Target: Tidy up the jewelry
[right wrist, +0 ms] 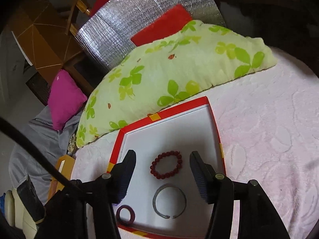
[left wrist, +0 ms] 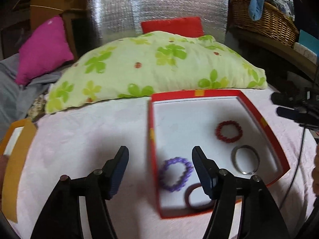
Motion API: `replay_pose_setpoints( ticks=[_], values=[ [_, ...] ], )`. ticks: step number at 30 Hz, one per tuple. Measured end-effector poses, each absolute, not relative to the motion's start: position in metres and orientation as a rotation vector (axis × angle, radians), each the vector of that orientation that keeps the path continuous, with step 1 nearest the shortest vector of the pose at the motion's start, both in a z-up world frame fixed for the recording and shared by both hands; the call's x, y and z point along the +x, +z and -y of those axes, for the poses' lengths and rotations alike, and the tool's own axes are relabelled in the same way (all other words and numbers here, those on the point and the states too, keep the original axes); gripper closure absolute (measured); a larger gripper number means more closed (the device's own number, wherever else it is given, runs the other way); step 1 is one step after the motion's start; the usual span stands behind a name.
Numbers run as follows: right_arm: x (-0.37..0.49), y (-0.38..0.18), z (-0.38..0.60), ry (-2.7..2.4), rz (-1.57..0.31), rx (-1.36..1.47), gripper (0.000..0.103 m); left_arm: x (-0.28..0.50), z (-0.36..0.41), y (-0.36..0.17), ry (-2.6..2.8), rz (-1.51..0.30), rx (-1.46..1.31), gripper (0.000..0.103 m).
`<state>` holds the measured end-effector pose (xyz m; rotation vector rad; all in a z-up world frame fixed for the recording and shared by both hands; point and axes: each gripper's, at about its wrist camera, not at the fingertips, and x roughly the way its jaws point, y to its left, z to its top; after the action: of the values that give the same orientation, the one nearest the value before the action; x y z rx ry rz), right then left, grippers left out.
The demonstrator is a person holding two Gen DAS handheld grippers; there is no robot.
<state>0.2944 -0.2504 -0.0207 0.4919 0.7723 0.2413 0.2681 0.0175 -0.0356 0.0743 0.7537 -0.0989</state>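
I had both tools over the shallow red cardboard box with the white inside (left wrist: 217, 96), which sat on the pale pink embossed bedspread (left wrist: 83, 131) just in front of the long cream pillow printed with green leaves (left wrist: 159, 63). I judged the box was set there because the spread gave it a flat, soft bed within reach of both hands.

All four pieces lay loose on its white floor, none in a grip. The purple beaded bracelet (left wrist: 175, 174) and the dark maroon smooth ring-shaped bangle (left wrist: 196, 196) lay by the box's near left corner, almost touching each other. The dark red beaded bracelet (right wrist: 166, 165) and the grey metal open cuff bangle (right wrist: 169, 202) lay further right, the red one beyond the cuff, a little apart. To my eye that spacing kept each piece easy to take without dragging a neighbour.

The left gripper (left wrist: 160, 158) stood with its fingers roughly half parted and nothing between the pads; its left finger hung over the spread outside the box wall, its right one above the purple bracelet's edge. The right gripper (right wrist: 162, 164) was likewise about half spread and empty, framing the red beaded bracelet from above without touching it.

I took the sorting as nearly done. An orange-yellow cardboard box part (left wrist: 18, 159) lay at the far left of the spread, well apart; whether it was a lid I could not tell.
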Motion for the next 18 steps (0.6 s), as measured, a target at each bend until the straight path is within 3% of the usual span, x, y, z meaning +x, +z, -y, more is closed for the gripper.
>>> replay_pose_setpoints(
  ticks=[18],
  values=[
    [0.197, -0.015, 0.289, 0.254, -0.738, 0.607, 0.044, 0.192, -0.046, -0.053, -0.091, -0.826, 0.050, 0.035]
  ],
)
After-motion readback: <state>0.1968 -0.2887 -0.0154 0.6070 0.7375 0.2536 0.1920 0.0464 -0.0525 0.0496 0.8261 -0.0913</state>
